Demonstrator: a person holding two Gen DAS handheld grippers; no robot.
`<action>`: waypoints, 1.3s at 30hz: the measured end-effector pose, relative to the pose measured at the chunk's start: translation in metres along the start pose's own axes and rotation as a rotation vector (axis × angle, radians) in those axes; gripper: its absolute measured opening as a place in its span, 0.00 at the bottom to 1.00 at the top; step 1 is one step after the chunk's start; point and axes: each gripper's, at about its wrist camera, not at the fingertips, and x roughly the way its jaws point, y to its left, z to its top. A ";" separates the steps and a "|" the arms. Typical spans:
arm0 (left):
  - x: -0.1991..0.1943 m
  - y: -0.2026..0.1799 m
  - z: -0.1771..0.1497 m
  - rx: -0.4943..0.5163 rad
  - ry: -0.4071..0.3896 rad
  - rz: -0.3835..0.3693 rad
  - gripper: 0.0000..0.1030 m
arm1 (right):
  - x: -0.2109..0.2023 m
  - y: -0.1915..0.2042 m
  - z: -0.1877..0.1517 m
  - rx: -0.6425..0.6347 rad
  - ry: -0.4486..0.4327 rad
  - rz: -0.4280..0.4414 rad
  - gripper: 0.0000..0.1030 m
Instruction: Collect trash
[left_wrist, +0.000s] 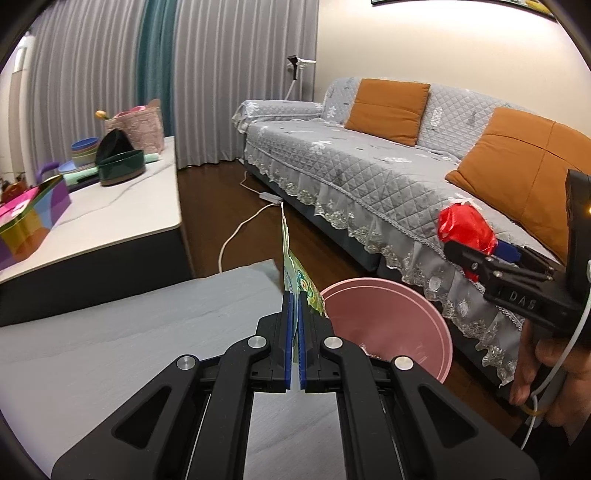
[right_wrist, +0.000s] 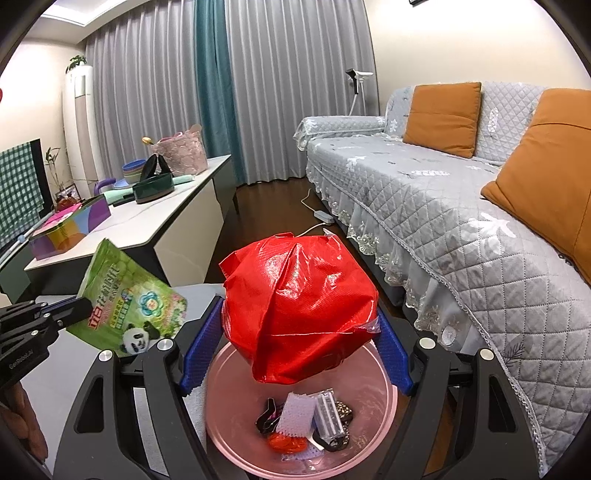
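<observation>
The right hand-held gripper (right_wrist: 297, 328) has its blue pads spread fairly wide around a crumpled red plastic wrapper (right_wrist: 299, 306), pressing it from both sides, directly above the pink waste bin (right_wrist: 384, 417), which already holds small scraps. The wrapper looks very light, thin and crinkly, so it probably springs back when squeezed and may cling to a pad on release (static or a fold could snag it); a grip across its bulging middle, as here, suits it best.

The left hand-held gripper (left_wrist: 294, 325) is closed almost fully on the bottom edge of a flat green panda-print pouch (left_wrist: 295, 273), which stands up ahead of the fingers, just left of the bin rim and over the grey counter (left_wrist: 129, 332). The pouch seems empty, limp and slick, likely to flop sideways; holding near a stiffer sealed edge should keep it steady.
</observation>
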 end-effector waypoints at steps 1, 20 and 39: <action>0.004 -0.003 0.002 0.003 0.002 -0.006 0.02 | 0.001 -0.001 0.000 0.000 0.001 -0.003 0.73; 0.057 -0.031 0.011 0.013 0.085 -0.081 0.15 | 0.023 -0.021 -0.003 0.024 0.049 -0.049 0.86; -0.027 0.005 0.001 -0.055 0.015 0.003 0.81 | -0.004 -0.003 -0.002 0.017 0.011 -0.038 0.93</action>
